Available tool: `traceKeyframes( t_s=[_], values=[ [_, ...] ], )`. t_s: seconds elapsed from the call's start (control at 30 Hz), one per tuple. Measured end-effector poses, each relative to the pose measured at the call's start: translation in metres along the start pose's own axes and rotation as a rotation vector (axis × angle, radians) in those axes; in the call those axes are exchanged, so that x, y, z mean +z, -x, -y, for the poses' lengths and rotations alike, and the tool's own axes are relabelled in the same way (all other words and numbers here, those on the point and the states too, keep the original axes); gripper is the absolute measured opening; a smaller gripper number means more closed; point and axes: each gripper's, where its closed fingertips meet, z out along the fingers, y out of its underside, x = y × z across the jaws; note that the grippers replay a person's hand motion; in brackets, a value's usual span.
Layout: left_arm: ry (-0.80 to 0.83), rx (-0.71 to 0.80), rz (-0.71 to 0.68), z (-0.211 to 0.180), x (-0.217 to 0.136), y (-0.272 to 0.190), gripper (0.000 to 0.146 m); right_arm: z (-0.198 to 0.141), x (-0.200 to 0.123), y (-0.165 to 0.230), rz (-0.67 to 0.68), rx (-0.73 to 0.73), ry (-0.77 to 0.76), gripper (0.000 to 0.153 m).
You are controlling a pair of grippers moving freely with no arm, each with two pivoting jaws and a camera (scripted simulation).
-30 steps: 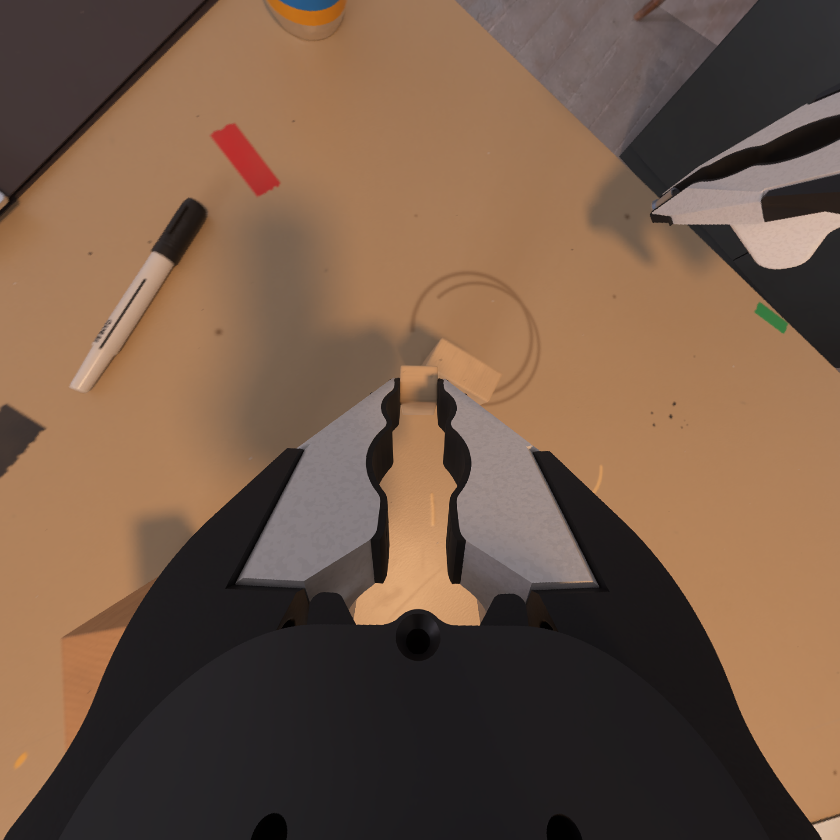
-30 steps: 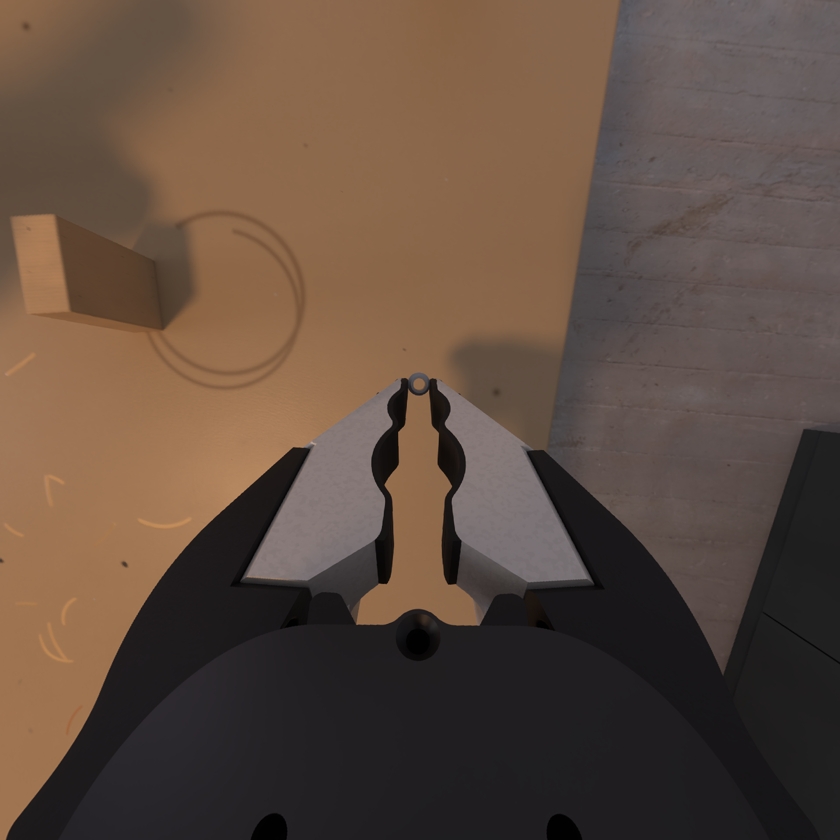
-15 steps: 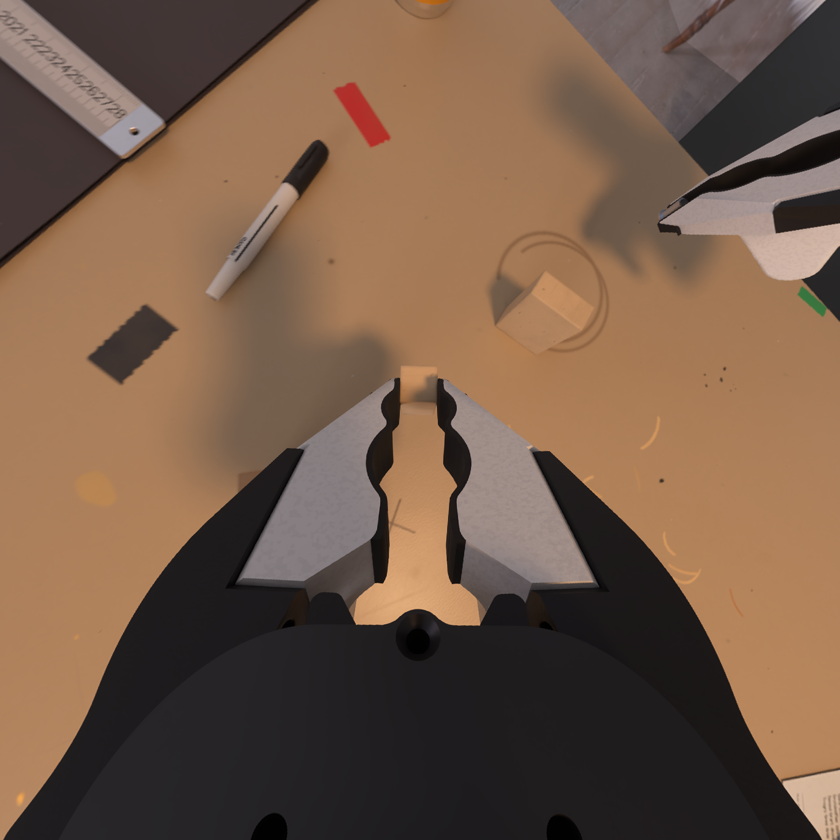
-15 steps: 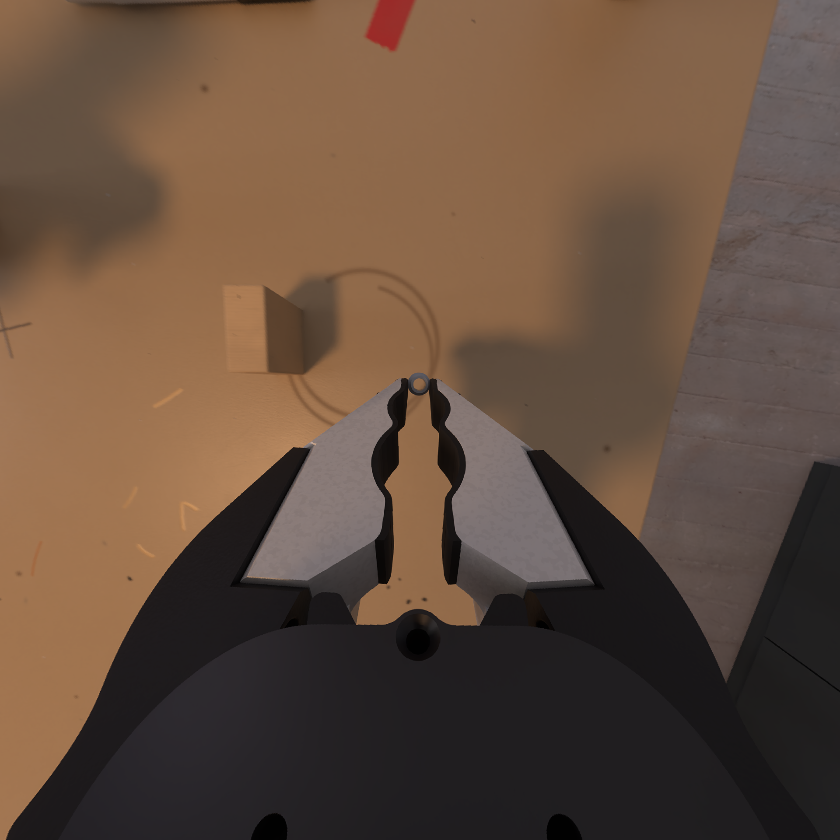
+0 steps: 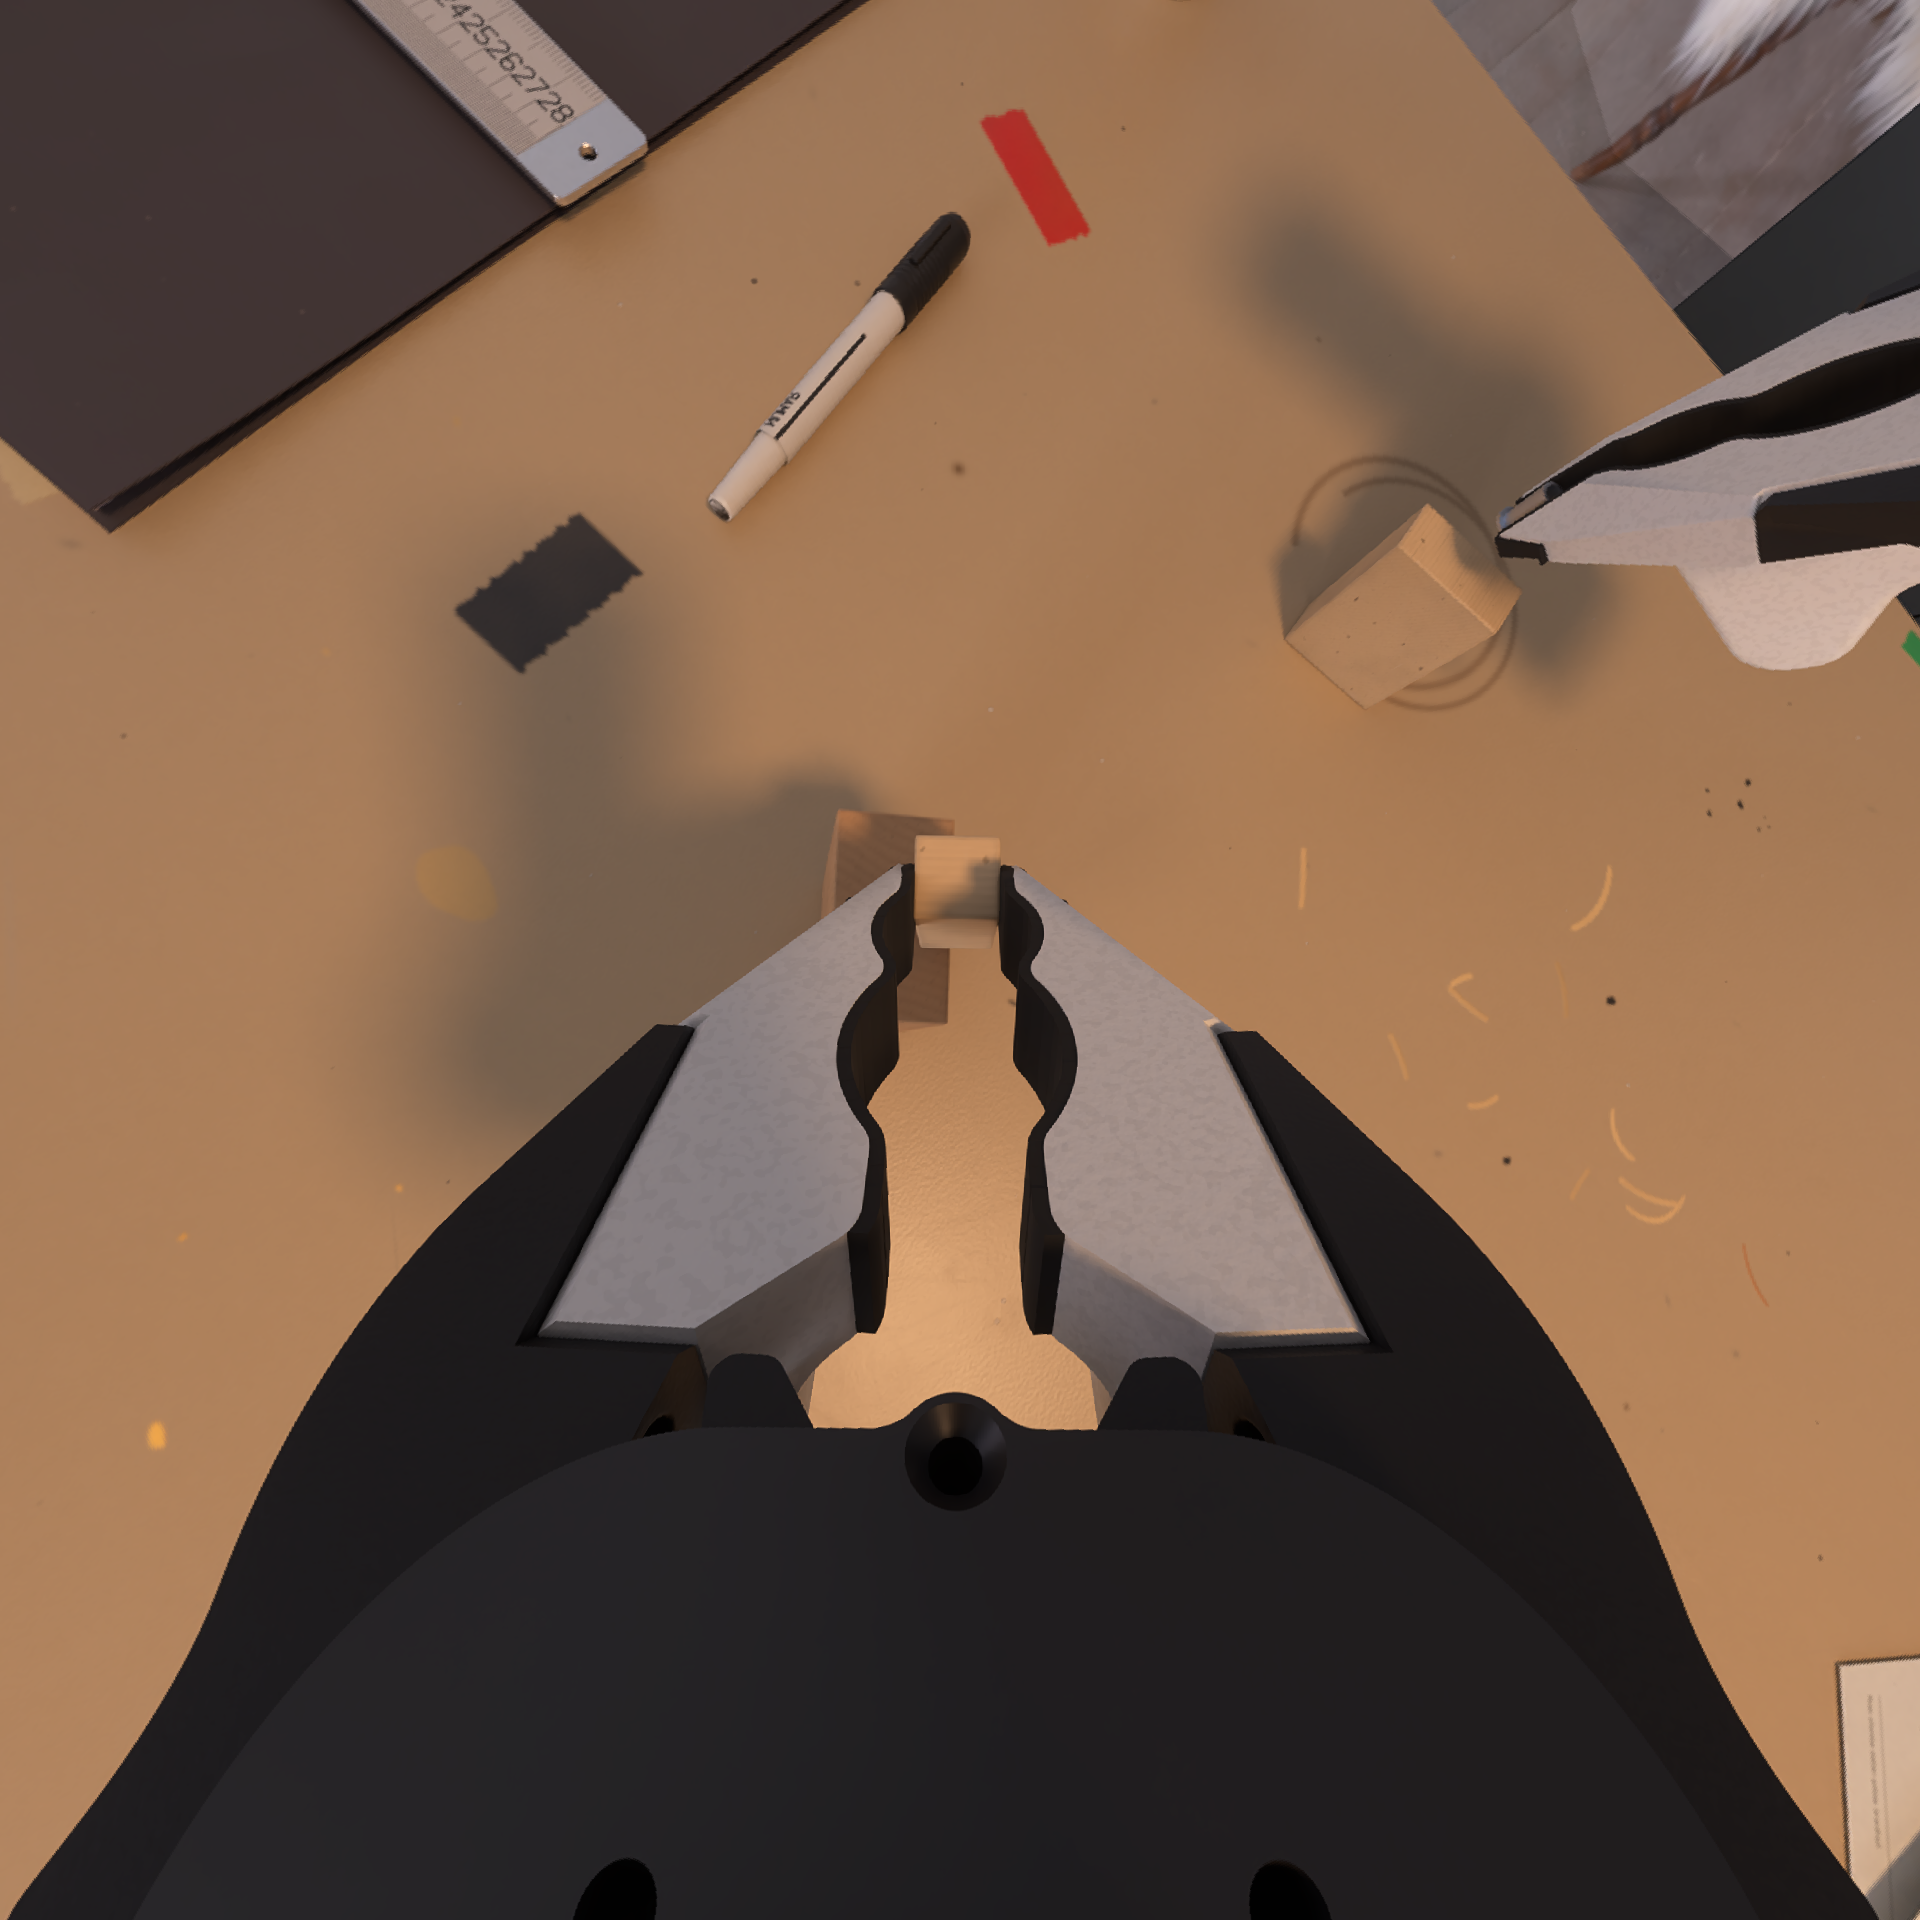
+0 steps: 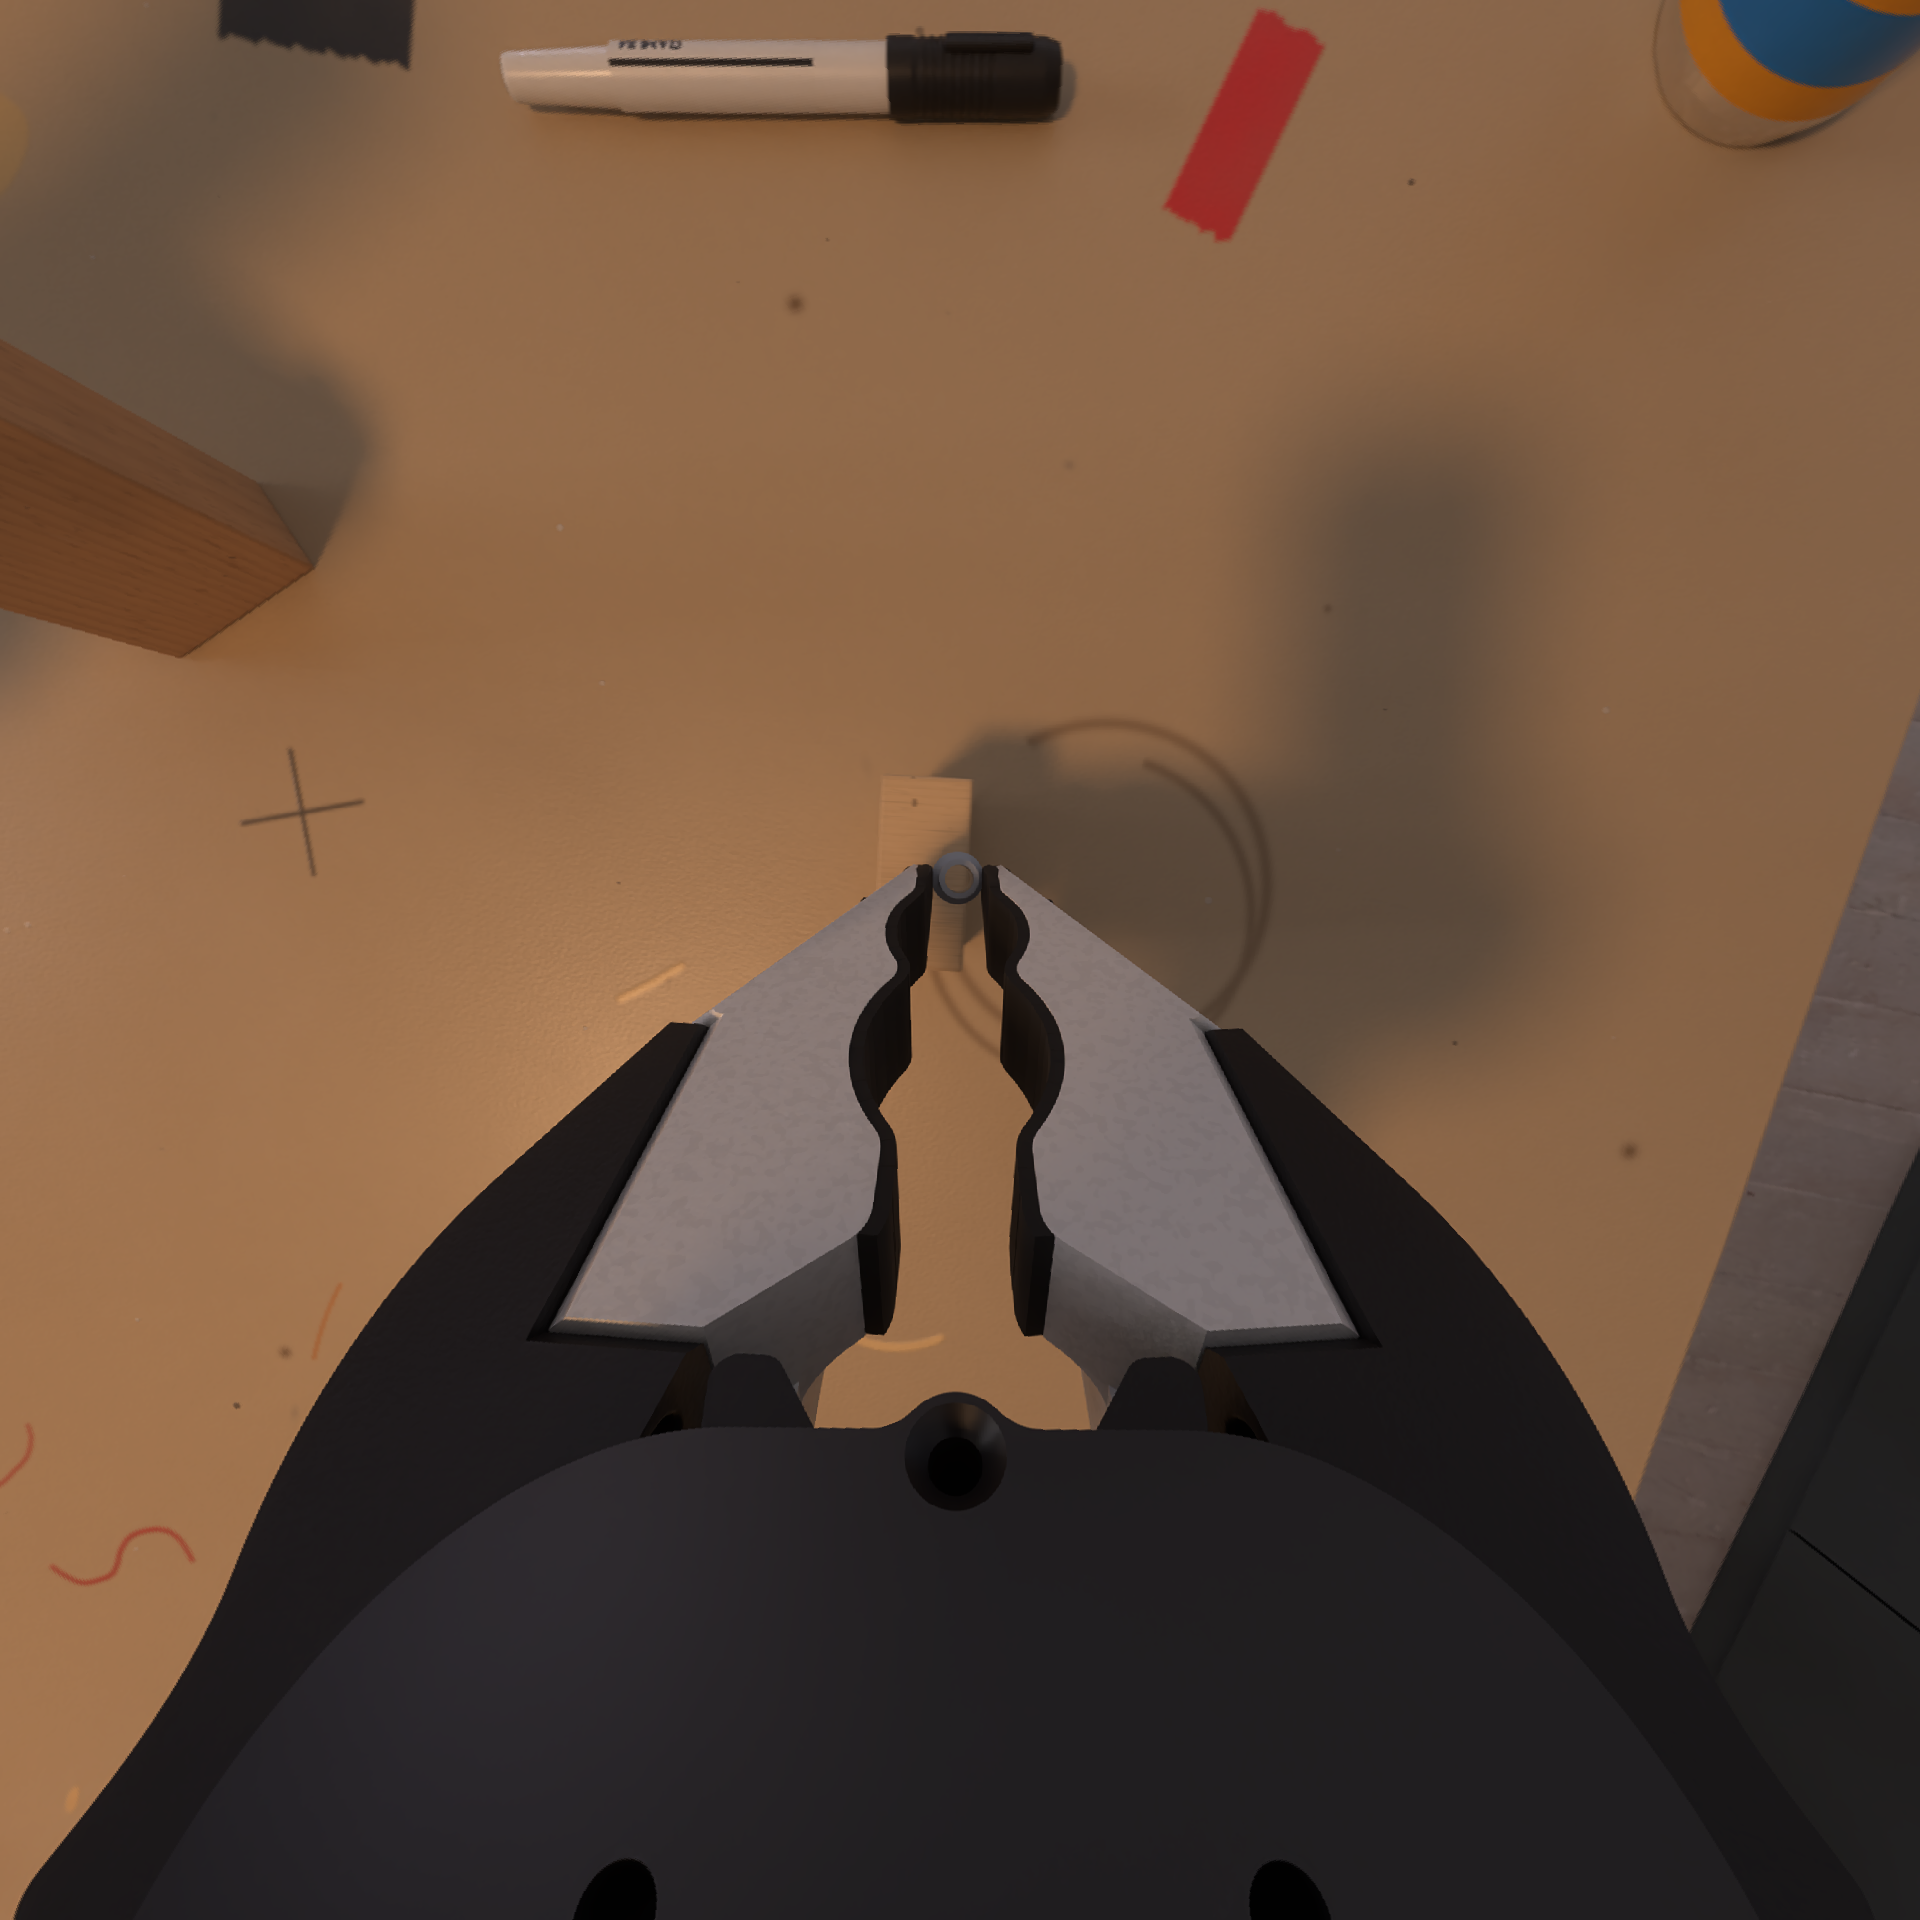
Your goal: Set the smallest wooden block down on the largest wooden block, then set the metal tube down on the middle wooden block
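My left gripper [image 5: 957, 883] is shut on the smallest wooden block [image 5: 957, 894] and holds it high above the table. The largest wooden block [image 5: 864, 864], darker, lies below, just behind the left fingertip. My right gripper [image 6: 956, 881] is shut on the metal tube [image 6: 956, 878], seen end on as a small grey ring. The middle wooden block [image 6: 923, 821] lies on the table right under the tube. In the left wrist view the middle block [image 5: 1397, 608] sits at the right, with the right gripper [image 5: 1512, 532] over its far corner. The largest block [image 6: 125, 530] shows at the right wrist view's left edge.
A marker [image 5: 842, 369], a red tape strip [image 5: 1034, 177], a black tape piece [image 5: 548, 592], a dark mat [image 5: 208, 208] with a ruler [image 5: 520, 94] lie beyond. A blue-orange cup [image 6: 1777, 62] stands far right. The table edge [image 6: 1787, 1039] runs close on the right.
Both views have pulled up and away from the table. The largest block now sits under the left fingertips. The right gripper has moved over the middle block with the tube.
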Motion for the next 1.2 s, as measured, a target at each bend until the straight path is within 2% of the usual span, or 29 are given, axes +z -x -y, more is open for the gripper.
traceKeyframes(
  t_s=[0.2,0.63,0.83,0.9,1.0,1.07,1.2],
  values=[
    [0.003,0.001,-0.006,-0.007,-0.006,0.007,0.015,-0.001,0.002,0.011,0.002,0.004,0.007,0.009],
    [0.0,0.003,-0.02,-0.003,-0.001,0.007,0.015,-0.006,0.008,0.008,0.022,0.046,0.005,0.009],
    [-0.04,-0.011,-0.049,-0.002,-0.001,0.007,0.015,-0.004,0.008,0.007,0.029,0.064,-0.046,0.009],
    [-0.077,-0.029,-0.078,-0.001,-0.001,0.005,0.02,-0.001,0.008,0.01,0.064,0.091,-0.091,0.009],
    [-0.112,-0.047,-0.099,0.001,-0.007,0.004,0.039,0.006,-0.003,0.009,0.072,0.136,-0.179,0.024],
    [-0.114,-0.015,-0.059,0.001,-0.014,0.008,0.051,0.012,-0.016,0.007,0.036,0.142,-0.219,0.041],
    [-0.191,0.013,0.003,0.007,-0.044,0.02,0.064,0.031,-0.051,0.008,-0.082,0.122,-0.329,0.069]
  ],
)
